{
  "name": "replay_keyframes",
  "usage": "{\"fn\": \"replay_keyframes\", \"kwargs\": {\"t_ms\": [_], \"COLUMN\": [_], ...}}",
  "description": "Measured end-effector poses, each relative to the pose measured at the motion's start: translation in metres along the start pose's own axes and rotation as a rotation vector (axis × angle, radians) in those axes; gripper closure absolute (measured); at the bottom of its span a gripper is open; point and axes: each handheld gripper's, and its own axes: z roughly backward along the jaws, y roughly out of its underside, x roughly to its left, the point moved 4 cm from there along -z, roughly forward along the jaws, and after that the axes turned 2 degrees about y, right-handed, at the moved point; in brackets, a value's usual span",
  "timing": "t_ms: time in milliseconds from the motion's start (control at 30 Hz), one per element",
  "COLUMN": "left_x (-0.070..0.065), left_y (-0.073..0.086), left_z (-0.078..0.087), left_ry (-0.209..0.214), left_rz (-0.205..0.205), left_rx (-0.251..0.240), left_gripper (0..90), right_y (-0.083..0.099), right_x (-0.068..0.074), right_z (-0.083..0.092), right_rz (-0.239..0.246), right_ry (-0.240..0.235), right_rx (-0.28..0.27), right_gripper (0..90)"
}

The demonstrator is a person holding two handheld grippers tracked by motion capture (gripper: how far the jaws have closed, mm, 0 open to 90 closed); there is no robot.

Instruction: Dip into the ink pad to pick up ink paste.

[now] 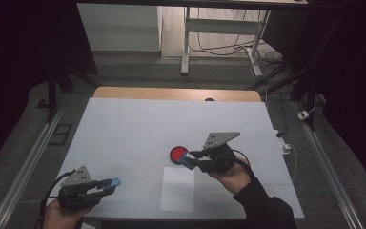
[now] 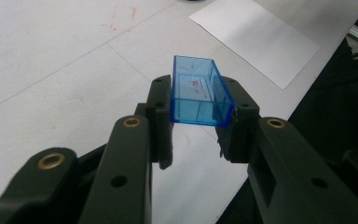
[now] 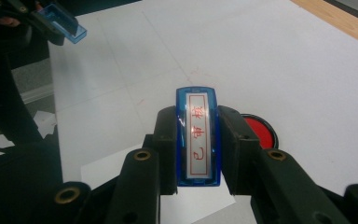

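1. Blue stamp was pinched between the right gripper's jaws, long axis running along them, lettered face up.
2. Red ink pad lay just beside the stamp's tip, toward the table's far side; the paper sheet lay nearer the person.
3. Left gripper clamped the clear blue cap, well apart.
4. Right hand was nearer the pad.

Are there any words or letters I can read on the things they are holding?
Stamp in the right gripper: three red characters inside a red frame, which seem mirrored; I cannot read them for sure.
Blue cap in the left gripper: red smudges, no words.
Red ink pad, white paper: no words.
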Motion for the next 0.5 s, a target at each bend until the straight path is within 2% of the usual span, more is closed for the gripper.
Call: {"fn": "replay_keyframes", "kwargs": {"t_ms": [500], "left_x": [0.000], "left_y": [0.000], "left_z": [-0.001], "left_ry": [-0.005], "left_rz": [-0.007], "left_rx": [0.007], "left_gripper": [69.0], "right_y": [-0.010], "right_x": [-0.014], "right_z": [-0.025], "right_rz": [0.003], "right_ry": [0.015], "right_rx": [0.039], "right_gripper": [70.0]}}
